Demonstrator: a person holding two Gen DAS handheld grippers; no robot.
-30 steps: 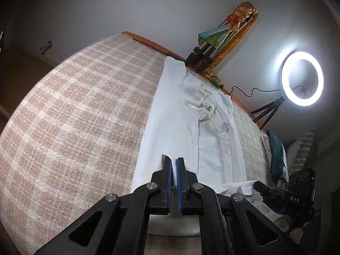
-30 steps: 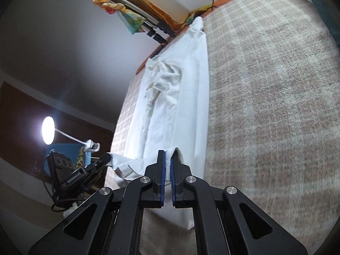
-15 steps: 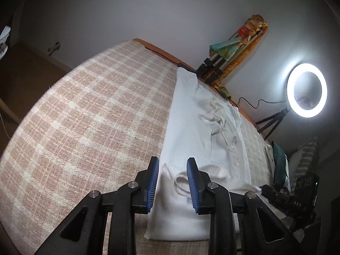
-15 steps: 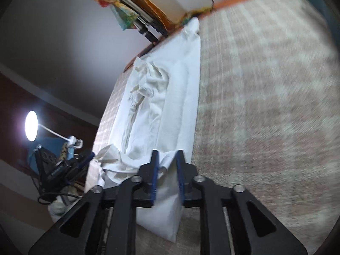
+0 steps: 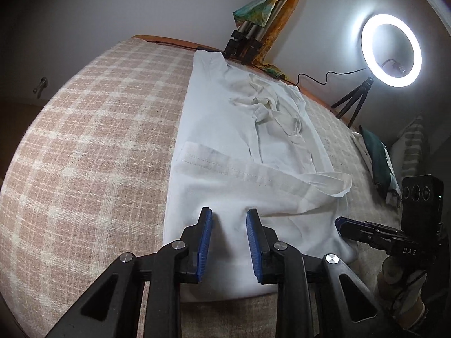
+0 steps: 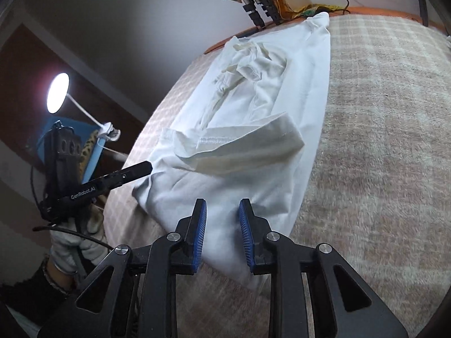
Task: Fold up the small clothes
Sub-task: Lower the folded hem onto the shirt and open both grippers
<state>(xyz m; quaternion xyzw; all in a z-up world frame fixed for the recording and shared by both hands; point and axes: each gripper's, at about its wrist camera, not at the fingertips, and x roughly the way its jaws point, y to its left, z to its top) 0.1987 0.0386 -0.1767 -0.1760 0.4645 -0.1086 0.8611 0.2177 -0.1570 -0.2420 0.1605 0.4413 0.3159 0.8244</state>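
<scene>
My left gripper (image 5: 229, 225) and right gripper (image 6: 222, 216) hover with blue pads spread, pinching nothing, over the near end of the white garment (image 5: 242, 146), which lies lengthwise on the plaid blanket (image 5: 93, 146), its near hem folded back toward the far end; a ring light (image 5: 391, 50) glows far right

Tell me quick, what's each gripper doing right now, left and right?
Left gripper: open, holding nothing, over the near end of the white garment.
Right gripper: open, holding nothing, over the same garment.
</scene>
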